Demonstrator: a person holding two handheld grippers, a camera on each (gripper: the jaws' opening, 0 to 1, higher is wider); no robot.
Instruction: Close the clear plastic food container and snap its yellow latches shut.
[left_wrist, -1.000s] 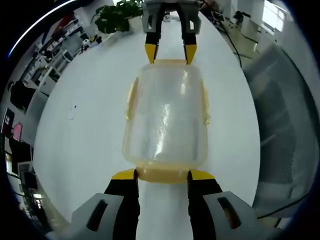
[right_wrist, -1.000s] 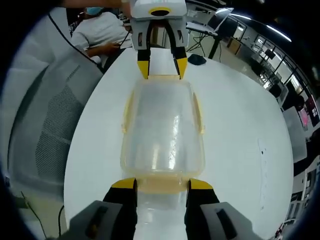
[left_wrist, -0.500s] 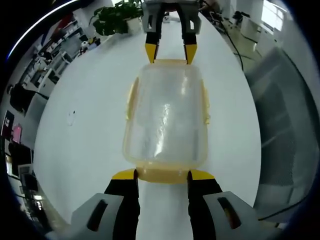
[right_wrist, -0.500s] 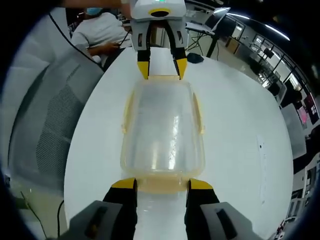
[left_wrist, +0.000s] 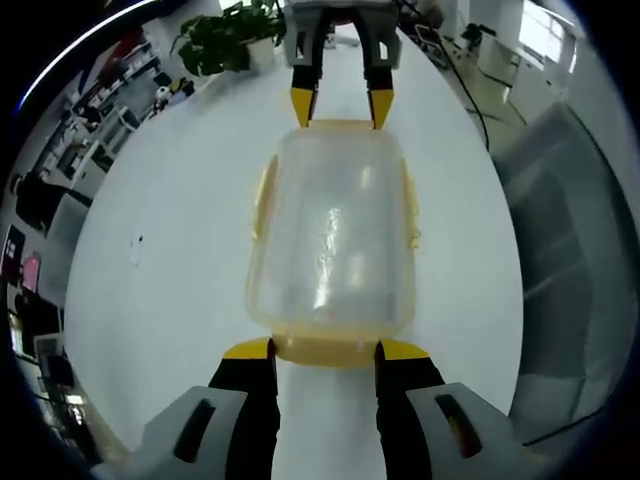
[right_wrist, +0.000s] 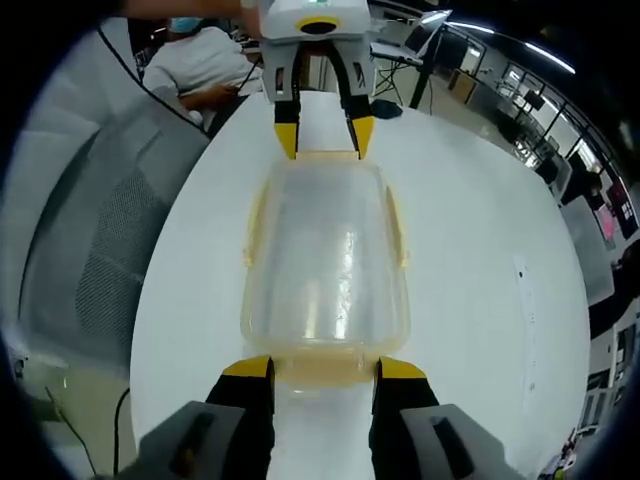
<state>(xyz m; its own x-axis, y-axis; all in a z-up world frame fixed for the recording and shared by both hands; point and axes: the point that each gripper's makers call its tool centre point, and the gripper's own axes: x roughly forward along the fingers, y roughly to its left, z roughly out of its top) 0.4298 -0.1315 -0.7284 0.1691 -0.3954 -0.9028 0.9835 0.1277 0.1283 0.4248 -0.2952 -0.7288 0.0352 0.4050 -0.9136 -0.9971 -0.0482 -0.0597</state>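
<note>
A clear plastic food container (left_wrist: 330, 230) with its lid on lies lengthwise over the white table (left_wrist: 170, 280). Yellow side latches (left_wrist: 262, 195) stick out from its long edges. My left gripper (left_wrist: 325, 350) is shut on the near yellow end latch (left_wrist: 325, 348), one jaw at each side of it. At the far end, my right gripper (left_wrist: 340, 105) holds the opposite end latch. In the right gripper view the same container (right_wrist: 325, 250) runs from my right gripper (right_wrist: 325, 370), shut on its end latch (right_wrist: 325, 368), to the left gripper (right_wrist: 322, 135).
A grey mesh chair (left_wrist: 560, 250) stands at the table's edge, also visible as the chair (right_wrist: 90, 250). A potted plant (left_wrist: 225, 40) and a dark cable (left_wrist: 470, 90) sit on the far table. A seated person (right_wrist: 200, 65) is behind it. A small mark (right_wrist: 522, 290) lies on the tabletop.
The background has slid slightly in both views while the container and both grippers keep the same places relative to each other. No latch has visibly changed.
</note>
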